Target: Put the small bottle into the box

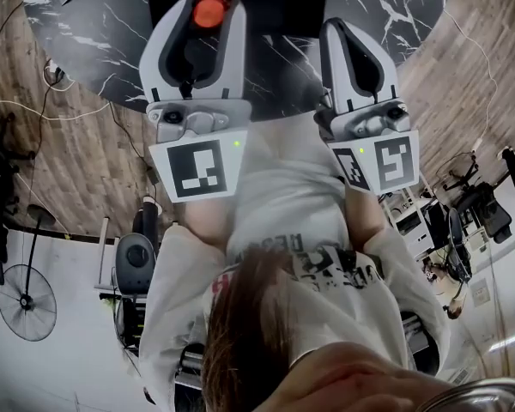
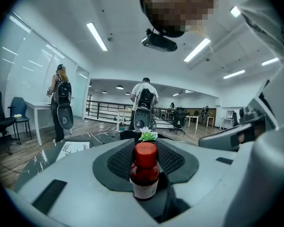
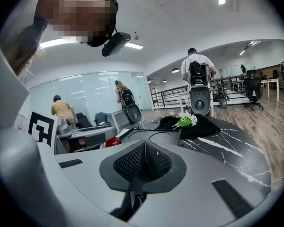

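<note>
Red-capped bottle (image 2: 145,174) (upright) between left claw (image 2: 146,149)

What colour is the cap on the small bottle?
Red cap, best in the left gripper view.

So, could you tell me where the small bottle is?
The small bottle is clamped upright in the left hand-held gripper, upper left of the head view.

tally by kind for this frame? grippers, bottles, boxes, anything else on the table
grippers: 2 (left gripper, jaws on the bottle; right gripper, jaws together, empty)
small bottle, red cap: 1
black box: 1
green sprig: 1
total: 5
</note>
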The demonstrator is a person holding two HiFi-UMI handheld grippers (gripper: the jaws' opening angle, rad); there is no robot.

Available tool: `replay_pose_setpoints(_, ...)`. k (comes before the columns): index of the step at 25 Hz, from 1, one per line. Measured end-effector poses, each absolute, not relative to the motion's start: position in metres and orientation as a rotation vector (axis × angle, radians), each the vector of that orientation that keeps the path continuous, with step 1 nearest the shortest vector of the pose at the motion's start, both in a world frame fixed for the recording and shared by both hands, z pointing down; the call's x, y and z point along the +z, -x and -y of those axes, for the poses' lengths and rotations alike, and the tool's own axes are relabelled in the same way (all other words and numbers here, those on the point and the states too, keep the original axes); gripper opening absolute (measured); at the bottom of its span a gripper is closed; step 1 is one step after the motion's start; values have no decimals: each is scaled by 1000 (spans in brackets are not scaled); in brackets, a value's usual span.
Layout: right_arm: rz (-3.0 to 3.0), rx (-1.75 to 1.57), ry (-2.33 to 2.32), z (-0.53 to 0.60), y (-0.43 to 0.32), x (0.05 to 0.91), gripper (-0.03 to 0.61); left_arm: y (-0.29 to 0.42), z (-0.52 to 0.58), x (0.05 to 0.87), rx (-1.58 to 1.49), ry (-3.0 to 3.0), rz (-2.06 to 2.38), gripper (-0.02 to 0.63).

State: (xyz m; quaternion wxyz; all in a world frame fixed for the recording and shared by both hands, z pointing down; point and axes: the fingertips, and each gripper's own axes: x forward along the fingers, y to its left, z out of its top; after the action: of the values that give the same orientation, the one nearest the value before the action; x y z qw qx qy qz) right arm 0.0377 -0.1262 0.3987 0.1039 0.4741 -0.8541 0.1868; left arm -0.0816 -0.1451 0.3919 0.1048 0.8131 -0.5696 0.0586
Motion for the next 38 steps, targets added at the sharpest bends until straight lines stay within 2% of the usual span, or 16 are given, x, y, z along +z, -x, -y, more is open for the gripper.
replay_pose_setpoints(24, 2498, 610, -1376, 121, -37, 421, 2, 70, 140, 431, 265, -2387, 1615, 143)
replay_pose_setpoints(38, 2486, 629, -1376, 120, -39, 426, 2, 63, 138, 442, 417, -2405, 1584, 143)
